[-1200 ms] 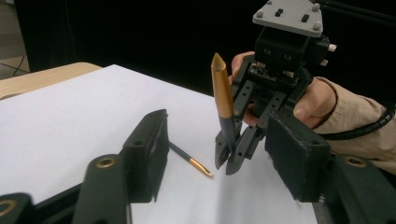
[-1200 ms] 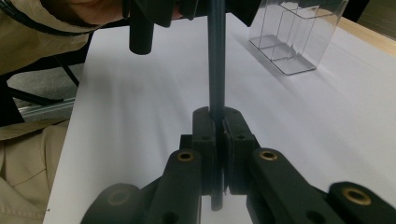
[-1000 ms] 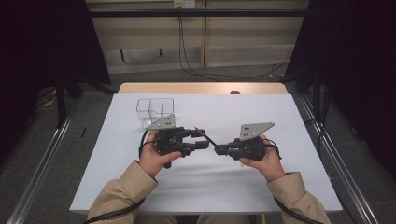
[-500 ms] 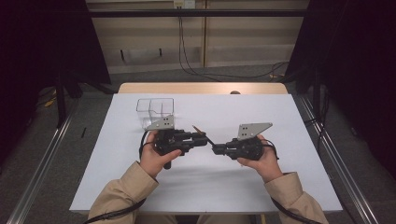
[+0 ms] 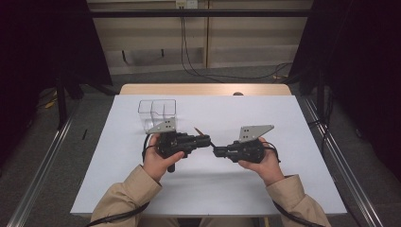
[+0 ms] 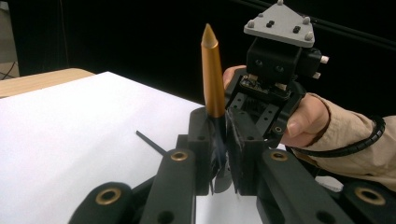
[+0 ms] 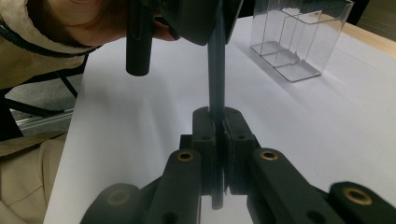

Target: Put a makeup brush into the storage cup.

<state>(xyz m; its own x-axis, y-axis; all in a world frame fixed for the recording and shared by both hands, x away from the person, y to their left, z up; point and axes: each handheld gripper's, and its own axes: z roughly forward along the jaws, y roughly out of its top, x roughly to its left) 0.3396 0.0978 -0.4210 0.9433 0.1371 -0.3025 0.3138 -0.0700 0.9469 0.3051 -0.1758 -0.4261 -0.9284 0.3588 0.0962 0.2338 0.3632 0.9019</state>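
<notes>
Above the white tabletop (image 5: 283,189), both grippers pinch one pen (image 6: 212,70): the left gripper (image 5: 204,140) has just been closing onto its gold-tipped end, the right gripper (image 5: 218,151) clamps the dark barrel (image 7: 216,70).

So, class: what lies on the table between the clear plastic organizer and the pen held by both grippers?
In the high view, only bare white table separates the organizer from the pen; nothing else lies there.

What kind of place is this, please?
Probably a lab recording station, not a home: a table under a plain white sheet, black curtains on both sides, loose cables on the floor behind, metal rails alongside.
</notes>
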